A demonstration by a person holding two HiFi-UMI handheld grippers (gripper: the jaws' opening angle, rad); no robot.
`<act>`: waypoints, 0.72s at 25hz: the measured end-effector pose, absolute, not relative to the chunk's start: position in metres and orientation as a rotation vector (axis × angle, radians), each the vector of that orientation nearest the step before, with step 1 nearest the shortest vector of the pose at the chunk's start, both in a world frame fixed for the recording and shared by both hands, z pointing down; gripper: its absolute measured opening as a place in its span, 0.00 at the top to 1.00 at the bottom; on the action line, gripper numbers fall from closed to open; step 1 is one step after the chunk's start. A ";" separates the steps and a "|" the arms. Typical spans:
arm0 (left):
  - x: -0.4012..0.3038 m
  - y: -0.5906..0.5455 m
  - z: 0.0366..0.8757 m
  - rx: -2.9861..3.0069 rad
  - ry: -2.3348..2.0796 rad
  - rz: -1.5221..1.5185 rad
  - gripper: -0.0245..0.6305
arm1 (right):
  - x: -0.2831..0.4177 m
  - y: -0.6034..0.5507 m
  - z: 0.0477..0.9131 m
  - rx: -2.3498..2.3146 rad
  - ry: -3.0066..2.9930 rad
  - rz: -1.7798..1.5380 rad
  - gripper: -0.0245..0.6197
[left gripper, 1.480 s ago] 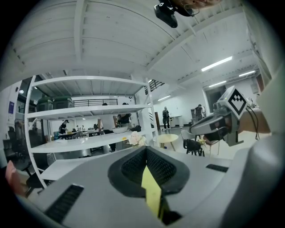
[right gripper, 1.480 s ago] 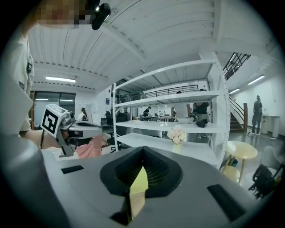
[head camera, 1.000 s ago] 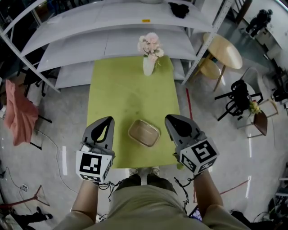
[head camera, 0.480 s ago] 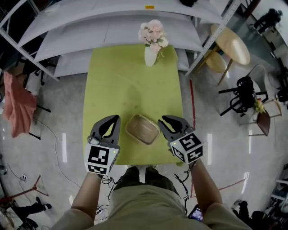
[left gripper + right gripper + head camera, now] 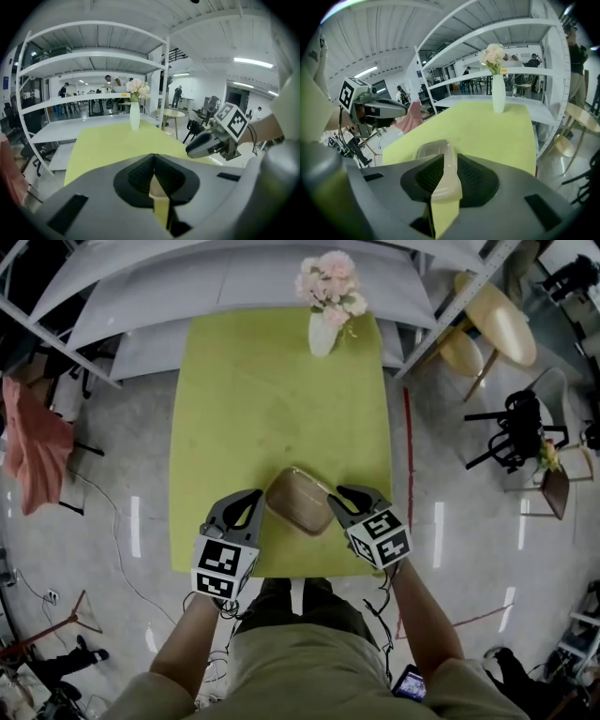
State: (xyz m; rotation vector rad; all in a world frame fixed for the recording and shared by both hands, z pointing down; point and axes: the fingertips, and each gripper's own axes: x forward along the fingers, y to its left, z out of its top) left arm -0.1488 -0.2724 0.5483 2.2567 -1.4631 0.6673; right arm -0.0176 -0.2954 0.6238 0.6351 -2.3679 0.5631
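A clear lidded container (image 5: 298, 502) lies near the front edge of the yellow-green table (image 5: 272, 399). My left gripper (image 5: 255, 495) hovers just off its left side, fingertips together, with only table showing through the slit in the left gripper view (image 5: 153, 162). My right gripper (image 5: 337, 493) sits at the container's right edge. In the right gripper view its jaws (image 5: 450, 157) stand a little apart and the container's (image 5: 427, 150) near corner shows in the gap. Whether they touch it I cannot tell. Each gripper appears in the other's view: right (image 5: 191, 150), left (image 5: 404, 111).
A white vase of pink flowers (image 5: 323, 329) stands at the table's far end. White shelving (image 5: 234, 277) runs behind it. A round wooden table (image 5: 497, 320) and a black chair (image 5: 520, 423) are to the right, a pink cloth (image 5: 33, 456) to the left.
Both grippers have come down and inward from pointing up at the shelves to flank the container. The right jaws' gap has widened slightly; the left jaws look the same.
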 end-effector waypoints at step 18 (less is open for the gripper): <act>-0.161 -0.254 0.580 2.178 -1.406 0.689 0.95 | -0.011 -0.300 0.673 0.690 -2.242 0.606 0.93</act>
